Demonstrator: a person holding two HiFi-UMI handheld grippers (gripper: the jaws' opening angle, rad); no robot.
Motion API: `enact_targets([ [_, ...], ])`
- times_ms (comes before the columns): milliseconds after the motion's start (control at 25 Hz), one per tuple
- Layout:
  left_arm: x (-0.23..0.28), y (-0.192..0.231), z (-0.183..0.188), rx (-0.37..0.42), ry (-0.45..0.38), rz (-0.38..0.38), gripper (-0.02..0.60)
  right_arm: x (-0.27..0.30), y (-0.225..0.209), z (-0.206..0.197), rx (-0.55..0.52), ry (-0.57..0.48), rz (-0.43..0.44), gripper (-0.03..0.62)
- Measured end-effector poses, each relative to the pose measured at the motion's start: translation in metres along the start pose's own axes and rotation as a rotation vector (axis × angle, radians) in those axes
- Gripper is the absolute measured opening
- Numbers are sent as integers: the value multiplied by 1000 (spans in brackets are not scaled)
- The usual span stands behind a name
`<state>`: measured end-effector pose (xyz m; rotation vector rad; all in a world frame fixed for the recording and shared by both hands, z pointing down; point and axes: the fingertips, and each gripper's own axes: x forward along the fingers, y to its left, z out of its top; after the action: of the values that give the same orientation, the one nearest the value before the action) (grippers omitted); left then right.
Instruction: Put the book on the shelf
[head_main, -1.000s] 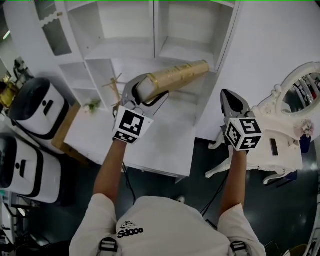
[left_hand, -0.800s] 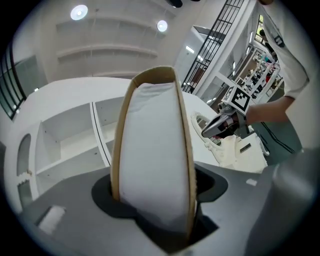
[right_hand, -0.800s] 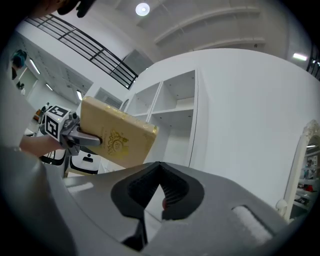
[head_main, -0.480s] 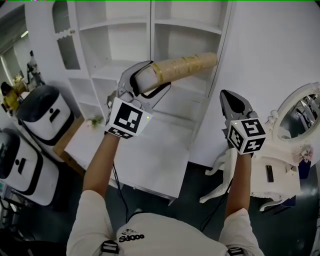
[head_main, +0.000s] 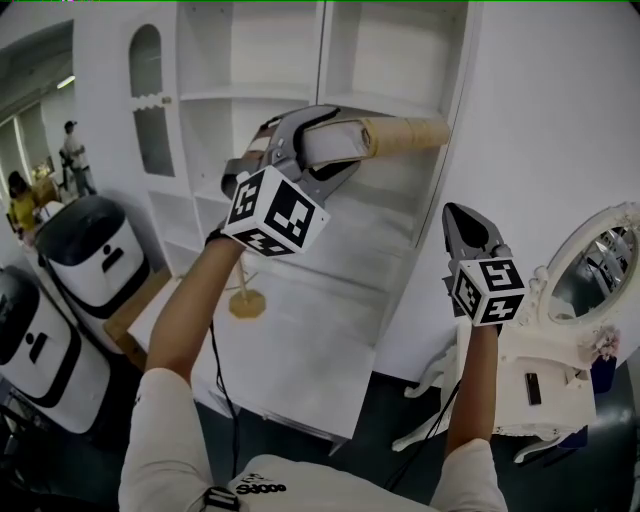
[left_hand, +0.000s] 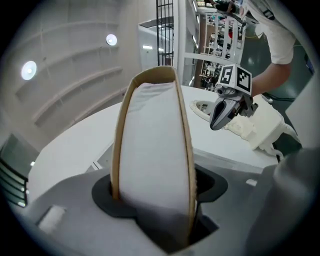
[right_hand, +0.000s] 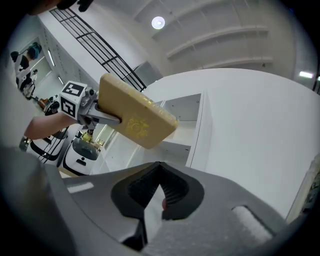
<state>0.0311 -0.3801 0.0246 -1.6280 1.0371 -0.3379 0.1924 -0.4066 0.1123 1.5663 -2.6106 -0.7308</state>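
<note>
Up and toward the shelf (head_main: 250, 95) is where the left gripper (head_main: 335, 147) has gone since the earlier frame, carrying the book (head_main: 405, 132) from above the counter (head_main: 300, 345) to the level of a higher board; the right gripper (head_main: 463, 228) has hardly shifted.

Head view: the left jaws are clamped on the near end of the book; its long axis runs straight out from them, up and to the right, and its far end lies in front of the right-hand compartment; whether it has crossed the front edge I cannot tell; the right gripper hangs lower and well apart, beside the shelf's side panel.

Left gripper view: the book's white page edge (left_hand: 152, 150) stands upright between the two pads, one tan cover against each, so the hold is across its thickness; the right gripper (left_hand: 222, 112) shows off to the right.

Right gripper view: the jaws are together with nothing between them; the book's gold-printed cover (right_hand: 135, 117) is up and to the left, in the left gripper (right_hand: 87, 111).

My judgement: the left hand alone is placed to slide the book, lengthwise, into that compartment.
</note>
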Motion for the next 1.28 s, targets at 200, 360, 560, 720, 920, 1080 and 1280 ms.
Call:
enact_targets([
  [200, 10, 30, 3, 43, -5, 18, 322, 19, -8, 19, -25, -5, -26, 2],
  [360, 21, 58, 9, 41, -4, 38, 322, 32, -8, 34, -22, -14, -33, 2],
  [560, 51, 80, -7, 225, 88, 78, 322, 43, -4, 39, -38, -6, -31, 2],
  [720, 77, 73, -23, 322, 151, 56, 324, 48, -4, 31, -32, 14, -34, 2],
  [920, 101, 49, -31, 443, 179, 16, 331, 49, -10, 20, -46, 43, -47, 2],
  [1080, 117, 39, -41, 525, 216, 26, 331, 49, -15, 10, -39, 59, -54, 2],
  [1280, 140, 28, -56, 512, 252, -20, 331, 50, -16, -1, -46, 76, -52, 2],
])
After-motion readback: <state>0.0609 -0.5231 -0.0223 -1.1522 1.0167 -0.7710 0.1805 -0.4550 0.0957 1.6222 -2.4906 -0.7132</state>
